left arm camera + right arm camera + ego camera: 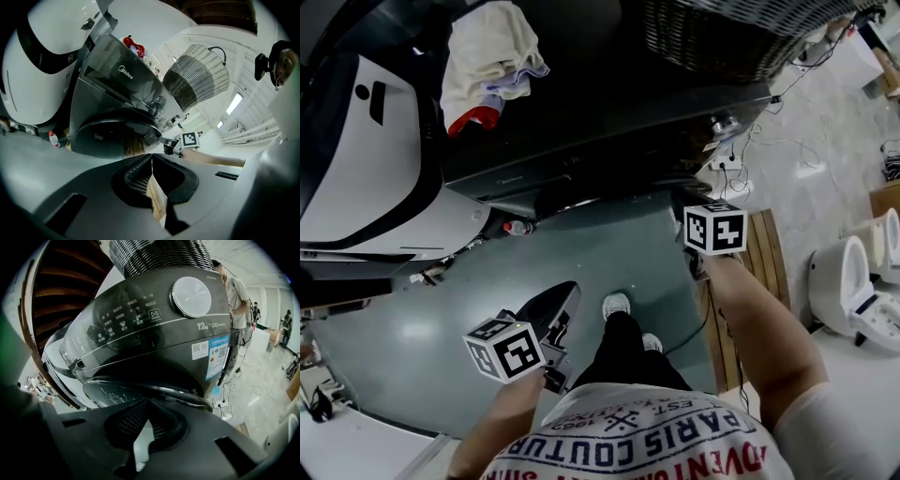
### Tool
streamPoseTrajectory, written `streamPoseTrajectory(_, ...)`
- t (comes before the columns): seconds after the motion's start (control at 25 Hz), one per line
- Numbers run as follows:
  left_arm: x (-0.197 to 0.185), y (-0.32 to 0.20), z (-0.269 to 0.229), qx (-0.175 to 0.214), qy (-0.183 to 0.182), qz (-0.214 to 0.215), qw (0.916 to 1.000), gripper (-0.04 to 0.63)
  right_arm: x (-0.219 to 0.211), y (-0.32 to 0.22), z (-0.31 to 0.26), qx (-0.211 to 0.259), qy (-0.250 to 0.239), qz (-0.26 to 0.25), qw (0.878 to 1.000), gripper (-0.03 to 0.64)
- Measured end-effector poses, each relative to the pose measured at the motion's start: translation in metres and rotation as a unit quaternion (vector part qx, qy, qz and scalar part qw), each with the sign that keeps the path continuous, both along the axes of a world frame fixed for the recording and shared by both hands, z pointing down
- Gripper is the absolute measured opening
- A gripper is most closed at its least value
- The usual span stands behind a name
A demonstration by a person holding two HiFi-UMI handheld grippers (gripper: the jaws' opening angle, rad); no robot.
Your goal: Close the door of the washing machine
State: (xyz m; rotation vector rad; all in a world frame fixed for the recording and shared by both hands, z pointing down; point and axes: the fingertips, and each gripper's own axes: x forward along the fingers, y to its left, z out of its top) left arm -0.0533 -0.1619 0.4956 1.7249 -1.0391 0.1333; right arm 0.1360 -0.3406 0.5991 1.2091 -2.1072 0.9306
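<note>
The washing machine (609,112) stands ahead of me, its dark front turned toward the feet on the floor (619,253), under a ribbed laundry basket (722,33) and a heap of clothes (492,61). Its control strip runs side to side above the door (117,392). The door is round, with no long axis to speak of, and lies against the front, facing out at me. I cannot tell whether it is latched.

The left hand-held gripper (151,161) hangs low and well back from the machine, its tips pressed together with nothing between them. The right hand-held gripper (147,401) is likewise shut and empty, its tips close up to the door's lower rim.

From steeply above, the head view shows mostly the machine's top and hardly any of the door's face. It does give me the right marker cube (714,228) by the front's right-hand corner and wooden boards (759,253) beside it. Only the left gripper view takes in the whole door disc (115,136), with a bottle (54,139) on the floor to its left and a white machine (56,37) beyond. Only the right gripper view shows the dial (190,296), the stickers (218,357) and a person (236,296) standing past the machine's corner.
</note>
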Motion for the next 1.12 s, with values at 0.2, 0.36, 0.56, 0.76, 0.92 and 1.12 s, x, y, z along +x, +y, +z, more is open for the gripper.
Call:
streamPoseTrajectory(0.2,0.003,-0.007,0.002,-0.003,0.006,0.0,1.0,0.028,-0.003,-0.018,-0.001,0.006,0.004,0.009,1.0,0.021)
streamPoseTrajectory(0.36,0.001,-0.009,0.007,-0.007,0.008,-0.007,0.9999,0.028,-0.004,-0.019,-0.001,0.01,0.009,0.004,1.0,0.021)
streamPoseTrajectory(0.56,-0.004,-0.012,0.008,-0.008,0.002,-0.012,0.9999,0.028,-0.005,-0.023,-0.001,0.029,0.035,0.004,0.999,0.021)
streamPoseTrajectory(0.76,-0.014,-0.009,0.009,-0.005,-0.004,-0.025,0.9997,0.028,-0.006,-0.031,0.0,0.03,0.031,0.018,0.999,0.021)
streamPoseTrajectory(0.92,-0.013,-0.002,0.011,-0.006,0.0,-0.03,0.9995,0.028,-0.006,-0.031,0.0,0.016,0.04,0.012,0.999,0.021)
streamPoseTrajectory(1.12,-0.005,-0.004,-0.001,0.002,0.003,-0.026,0.9996,0.028,-0.004,-0.029,0.0,-0.016,0.025,-0.004,1.0,0.021)
